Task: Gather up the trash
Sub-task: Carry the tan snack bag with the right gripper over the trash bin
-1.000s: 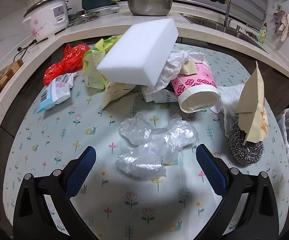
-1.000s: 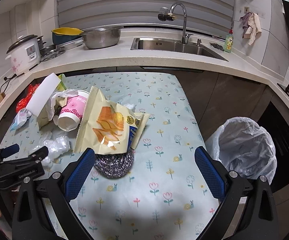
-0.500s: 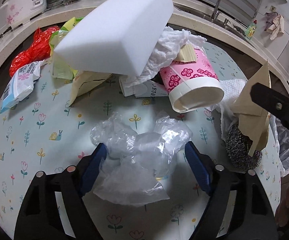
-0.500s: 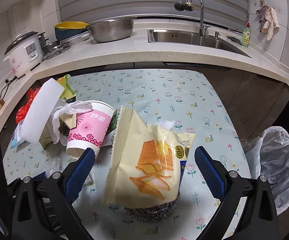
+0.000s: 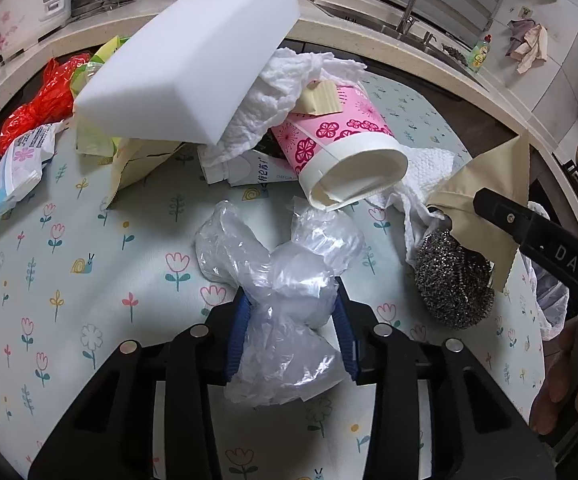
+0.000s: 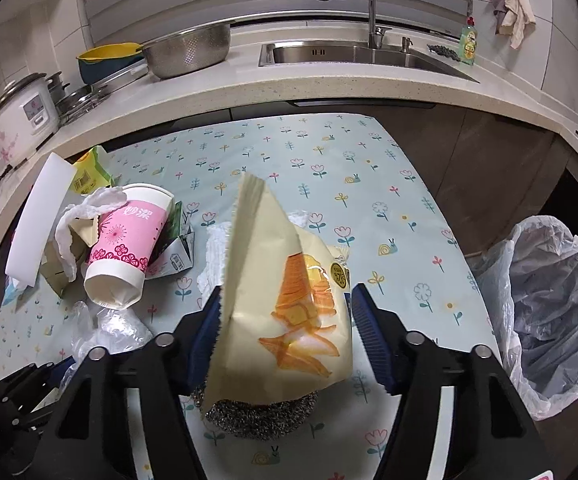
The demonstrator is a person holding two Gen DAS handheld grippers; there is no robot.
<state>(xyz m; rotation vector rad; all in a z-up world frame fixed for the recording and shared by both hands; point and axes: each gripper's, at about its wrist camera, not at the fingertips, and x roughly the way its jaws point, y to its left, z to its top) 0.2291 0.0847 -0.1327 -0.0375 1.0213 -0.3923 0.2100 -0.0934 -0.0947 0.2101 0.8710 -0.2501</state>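
Note:
Crumpled clear plastic [image 5: 273, 256] lies on the flowered tablecloth [image 5: 89, 264]. My left gripper [image 5: 293, 320] is closing on it, and both blue pads squeeze its middle. A cream chip bag [image 6: 289, 280] stands tilted on a steel scourer [image 6: 257, 412]. My right gripper [image 6: 289, 332] is closing around the bag; the left pad meets its edge and the right pad is just clear. One right finger [image 5: 529, 232] also shows in the left wrist view beside the scourer [image 5: 453, 280].
A tipped pink paper cup [image 5: 341, 140], white tissue, a white foam block [image 5: 193, 60], a red plastic bag [image 5: 37, 108] and a wipes pack [image 5: 13, 164] are heaped behind. A lined trash bin [image 6: 549, 300] stands off the table's right edge. A counter with a sink [image 6: 349, 54] runs behind.
The left gripper came down over the clear plastic and its jaws closed in on it. The right gripper moved up to the chip bag and its jaws narrowed around it.

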